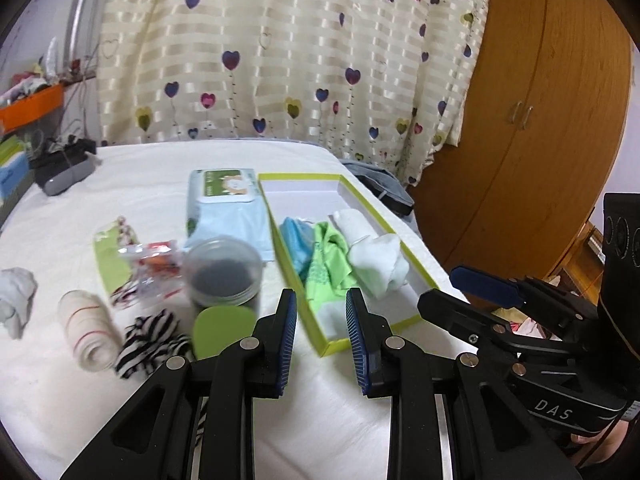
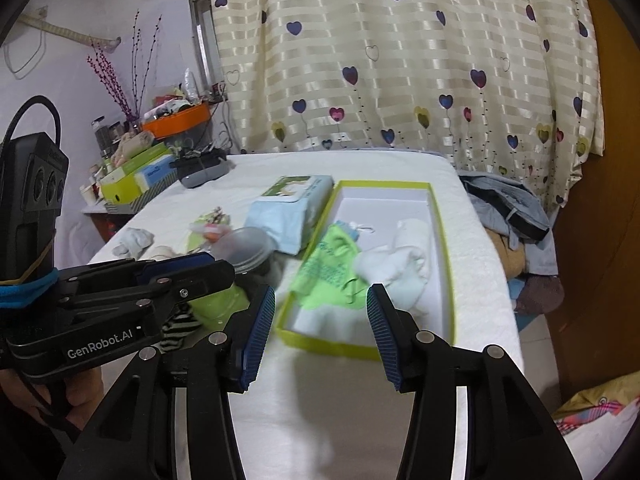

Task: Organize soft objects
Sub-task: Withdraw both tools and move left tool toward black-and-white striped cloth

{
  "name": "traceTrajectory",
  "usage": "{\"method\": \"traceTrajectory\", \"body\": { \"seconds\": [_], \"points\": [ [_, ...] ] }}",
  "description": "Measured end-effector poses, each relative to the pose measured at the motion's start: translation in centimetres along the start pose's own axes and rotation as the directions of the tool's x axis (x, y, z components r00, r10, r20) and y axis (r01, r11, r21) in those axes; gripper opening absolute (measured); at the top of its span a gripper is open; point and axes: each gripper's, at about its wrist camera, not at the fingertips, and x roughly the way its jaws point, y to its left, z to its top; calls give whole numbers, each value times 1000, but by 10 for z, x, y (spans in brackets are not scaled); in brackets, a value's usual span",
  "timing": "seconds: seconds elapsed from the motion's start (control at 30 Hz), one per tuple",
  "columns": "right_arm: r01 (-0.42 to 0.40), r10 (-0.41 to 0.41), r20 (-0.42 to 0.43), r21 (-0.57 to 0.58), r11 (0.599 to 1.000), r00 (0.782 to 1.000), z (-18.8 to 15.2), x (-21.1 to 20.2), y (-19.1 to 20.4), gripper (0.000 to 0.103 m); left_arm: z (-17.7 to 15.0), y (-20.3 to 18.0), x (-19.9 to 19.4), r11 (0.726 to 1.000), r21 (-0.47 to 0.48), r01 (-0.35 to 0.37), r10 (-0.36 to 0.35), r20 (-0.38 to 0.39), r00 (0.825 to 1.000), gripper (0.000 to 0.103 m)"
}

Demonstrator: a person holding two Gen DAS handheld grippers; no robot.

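Observation:
A green-rimmed open box (image 1: 280, 216) (image 2: 444, 240) lies on the white bed. It holds a blue cloth (image 1: 298, 236), a green cloth (image 1: 328, 260) (image 2: 328, 268) and white socks (image 1: 380, 256) (image 2: 404, 260). Left of the box lie a zebra-striped cloth (image 1: 150, 342), a rolled white bandage (image 1: 88, 330) and a white sock (image 1: 16, 300). My left gripper (image 1: 321, 312) is open and empty above the box's near end. My right gripper (image 2: 321, 312) is open and empty before the box's near edge; it also shows in the left wrist view (image 1: 460, 288).
A clear jar with dark contents (image 1: 224, 272), a green lid (image 1: 224, 330), a wet-wipes pack (image 1: 226, 204), and a snack packet (image 1: 148, 264) crowd the bed left of the box. A grey device (image 1: 64, 168) lies far left. Clothes (image 2: 508, 208) and a wardrobe (image 1: 540, 120) stand right.

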Motion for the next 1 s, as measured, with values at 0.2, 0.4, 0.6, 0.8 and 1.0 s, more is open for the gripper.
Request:
{"method": "traceTrajectory", "body": {
  "seconds": [0.2,0.4,0.6,0.8,1.0],
  "points": [
    [-4,4,-6,-5,1000,1000,-4,-3,16,49,-7,17,-17,999,-14,-35,35,16,999,24],
    [-24,24,-11,-19,1000,1000,-8,-4,33,49,-16,35,-30,998,-29,-57,58,25,998,24],
    [-38,37,-18,-40,998,999,-12,-3,49,49,-26,55,-40,996,-50,-73,74,25,997,24],
    [-47,45,-25,-48,998,999,-12,1,56,49,-30,74,-45,993,-71,-97,99,29,995,25],
    [-59,57,-26,-58,997,998,-11,5,60,49,-32,88,-44,989,-99,-112,115,25,993,29]
  ]
}}
